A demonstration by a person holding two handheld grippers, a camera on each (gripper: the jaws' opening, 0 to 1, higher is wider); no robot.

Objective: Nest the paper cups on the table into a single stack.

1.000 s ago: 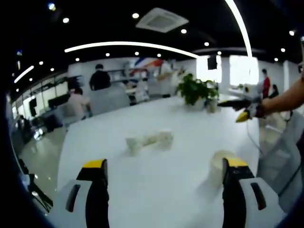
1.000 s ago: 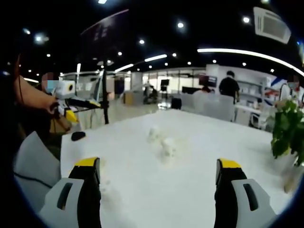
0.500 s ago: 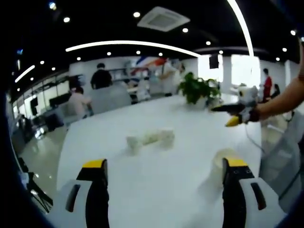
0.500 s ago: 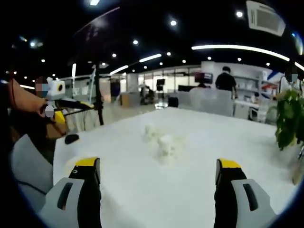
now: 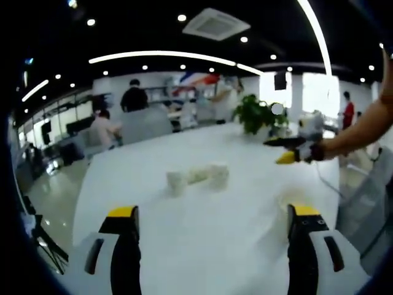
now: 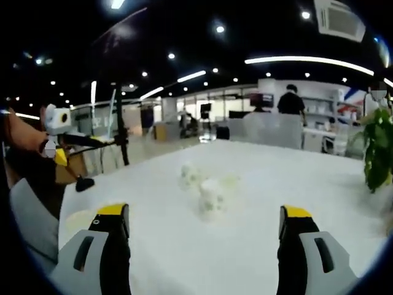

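Setting: a long white table [image 5: 202,215] in an open-plan office, with a potted plant [image 5: 255,114] near its far end and people seated and standing at a distance behind it.

Paper cups: a small cluster of white paper cups [image 5: 198,176] lies on its side near the middle of the table, apparently mouth to base in a loose row; blur hides how many there are. In the right gripper view the same cluster [image 6: 210,192] sits ahead of the jaws. One more cup [image 5: 284,206] stands just beside the left gripper's right jaw tip.

Handling, as a judgement: the cups look thin, light and easily crushed, and likely to skid on the smooth table. A gentle pinch across the rim or upper wall seems safest.

Left gripper [image 5: 212,215]: jaws spread wide apart, holding nothing, low over the near table edge and pointing at the cluster.

Right gripper [image 6: 202,215]: jaws wide apart and empty, low over the table, aimed at the cluster from the other side. In the left gripper view it [image 5: 288,150] is held out level above the table on an extended arm, well apart from the cups.

Progress, as a judgement: no cup is gripped and no single stack is formed.
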